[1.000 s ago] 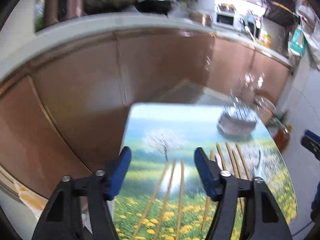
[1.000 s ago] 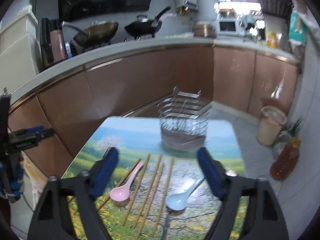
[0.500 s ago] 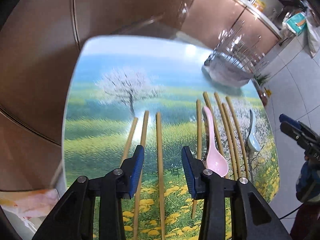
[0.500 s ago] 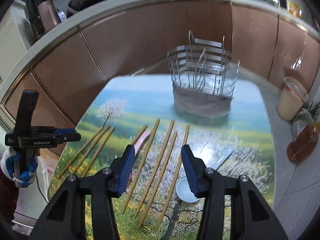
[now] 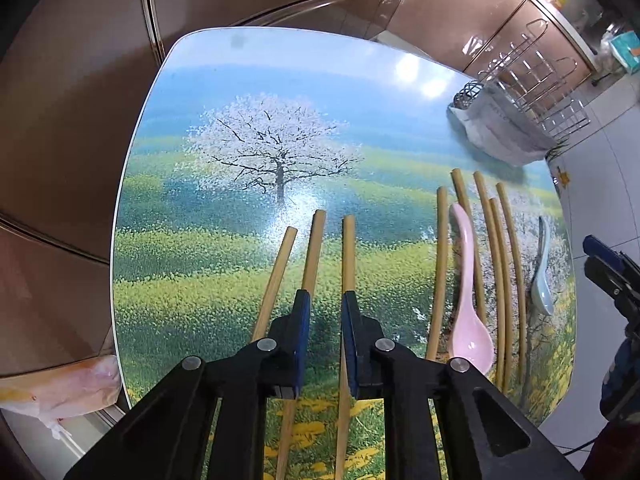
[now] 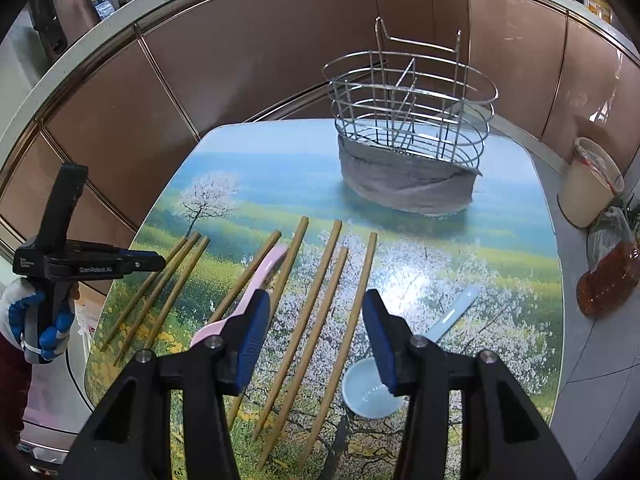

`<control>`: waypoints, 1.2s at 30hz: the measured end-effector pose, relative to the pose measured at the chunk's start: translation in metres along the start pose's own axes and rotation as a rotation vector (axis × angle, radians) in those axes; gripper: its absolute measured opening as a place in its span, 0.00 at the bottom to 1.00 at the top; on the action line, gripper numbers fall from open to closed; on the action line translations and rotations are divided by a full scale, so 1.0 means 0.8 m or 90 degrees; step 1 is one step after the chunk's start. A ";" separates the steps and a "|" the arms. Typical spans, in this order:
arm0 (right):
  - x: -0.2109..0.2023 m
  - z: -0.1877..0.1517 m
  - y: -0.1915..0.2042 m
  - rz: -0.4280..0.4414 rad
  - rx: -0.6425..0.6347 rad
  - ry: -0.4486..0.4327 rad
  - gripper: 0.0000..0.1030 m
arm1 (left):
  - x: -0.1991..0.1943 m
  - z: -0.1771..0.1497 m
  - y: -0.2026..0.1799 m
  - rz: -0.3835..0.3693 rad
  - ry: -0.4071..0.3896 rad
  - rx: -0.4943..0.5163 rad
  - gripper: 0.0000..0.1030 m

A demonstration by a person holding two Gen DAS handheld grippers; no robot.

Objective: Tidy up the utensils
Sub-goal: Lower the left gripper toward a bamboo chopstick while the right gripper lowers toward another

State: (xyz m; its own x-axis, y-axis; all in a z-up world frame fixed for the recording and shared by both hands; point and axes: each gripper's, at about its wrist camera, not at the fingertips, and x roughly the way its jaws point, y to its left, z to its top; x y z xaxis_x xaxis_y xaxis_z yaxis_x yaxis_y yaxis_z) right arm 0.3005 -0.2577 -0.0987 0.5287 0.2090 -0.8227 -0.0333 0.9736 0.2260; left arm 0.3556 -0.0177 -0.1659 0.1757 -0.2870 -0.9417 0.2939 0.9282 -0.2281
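Three bamboo chopsticks (image 5: 316,248) lie at the table's left. My left gripper (image 5: 325,300) hovers low over them, its jaws closing to a narrow gap with only tabletop showing at the tips. Two chopsticks run under its fingers. The right wrist view shows it side-on as the left gripper (image 6: 158,261). Several more chopsticks (image 6: 320,288) lie mid-table beside a pink spoon (image 6: 264,272) and a pale blue spoon (image 6: 372,392). My right gripper (image 6: 316,304) stands open above these chopsticks. A wire utensil basket (image 6: 412,92) stands at the far end.
The table (image 5: 240,80) bears a printed landscape and sits close to brown cabinet fronts. A grey cloth (image 6: 400,188) wraps the basket's base. On the floor to the right stand a lined bin (image 6: 588,184) and an amber bottle (image 6: 608,276). A plastic bag (image 5: 60,388) lies left.
Both grippers have sunk toward the table and tipped downward. The left jaws have narrowed a lot over the left chopsticks. The right jaws narrowed somewhat, then held.
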 end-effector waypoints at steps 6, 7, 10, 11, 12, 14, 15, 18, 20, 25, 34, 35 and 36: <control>0.004 0.004 0.002 -0.003 -0.007 0.004 0.45 | 0.012 0.006 -0.001 0.029 0.008 0.006 0.15; 0.004 0.004 0.002 -0.002 -0.007 0.005 0.45 | 0.015 0.006 -0.001 0.033 0.011 0.008 0.15; 0.006 0.003 0.002 -0.001 -0.008 0.008 0.45 | 0.023 0.008 -0.001 0.038 0.019 0.005 0.15; 0.006 0.003 0.001 0.000 -0.007 0.009 0.45 | 0.025 0.009 0.000 0.037 0.020 0.004 0.15; 0.007 0.003 0.001 0.001 -0.007 0.010 0.45 | 0.027 0.009 0.000 0.036 0.022 0.003 0.15; 0.009 0.003 0.000 0.003 -0.005 0.012 0.45 | 0.030 0.011 -0.001 0.039 0.025 0.004 0.15; 0.010 0.003 0.000 0.003 -0.003 0.015 0.45 | 0.033 0.011 -0.003 0.041 0.027 0.003 0.15; 0.017 0.004 -0.003 -0.001 0.001 0.028 0.45 | 0.039 0.015 -0.007 0.046 0.031 0.003 0.15; 0.023 0.006 -0.006 -0.002 0.007 0.040 0.45 | 0.041 0.017 -0.009 0.045 0.031 0.002 0.15; 0.049 0.015 -0.013 -0.012 0.012 0.081 0.44 | 0.044 0.019 -0.014 0.046 0.029 0.006 0.15; 0.098 0.028 -0.030 -0.020 0.031 0.144 0.18 | 0.044 0.018 -0.019 0.049 0.029 0.016 0.14; 0.101 0.029 -0.030 -0.026 0.028 0.149 0.18 | 0.044 0.019 -0.018 0.046 0.029 0.014 0.14; 0.105 0.030 -0.028 -0.031 0.026 0.152 0.18 | 0.044 0.019 -0.017 0.044 0.028 0.013 0.14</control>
State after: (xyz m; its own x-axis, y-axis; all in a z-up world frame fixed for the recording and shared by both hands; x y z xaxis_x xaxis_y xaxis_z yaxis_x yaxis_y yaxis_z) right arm 0.3655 -0.2645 -0.1602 0.3131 0.1823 -0.9321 0.0250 0.9795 0.1999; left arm 0.3721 -0.0438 -0.1925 0.1551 -0.2114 -0.9650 0.3012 0.9404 -0.1576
